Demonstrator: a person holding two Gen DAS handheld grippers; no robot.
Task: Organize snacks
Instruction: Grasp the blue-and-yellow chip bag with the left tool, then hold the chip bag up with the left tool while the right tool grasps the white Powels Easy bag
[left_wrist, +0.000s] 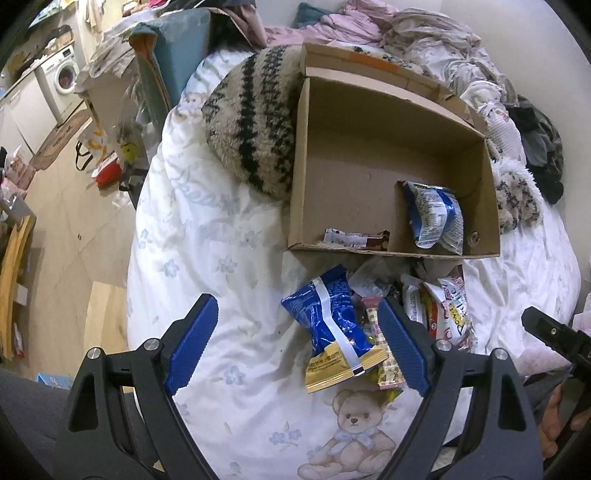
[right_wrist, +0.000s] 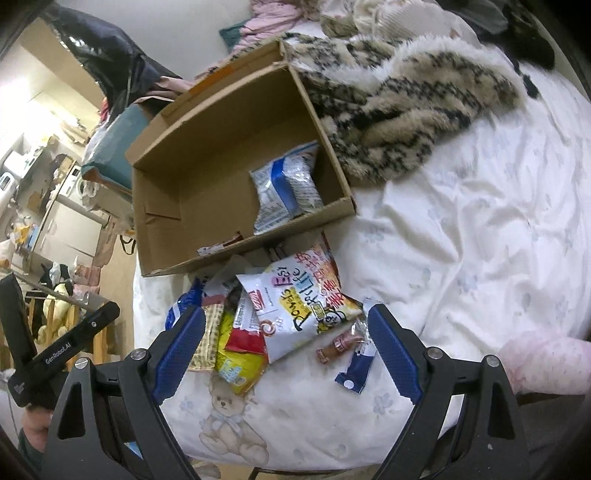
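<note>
A: Left wrist view: the left gripper (left_wrist: 297, 343) is hanging over the bedspread (left_wrist: 229, 258) with fingers spread wide, gripping nothing; a blue chip bag (left_wrist: 332, 325) is lying between them.

B: The right gripper (right_wrist: 286, 354) is gaping too, above the snack pile (right_wrist: 291, 306). The cardboard box (right_wrist: 177, 206) is holding a blue-and-white packet (right_wrist: 286, 184).
</note>
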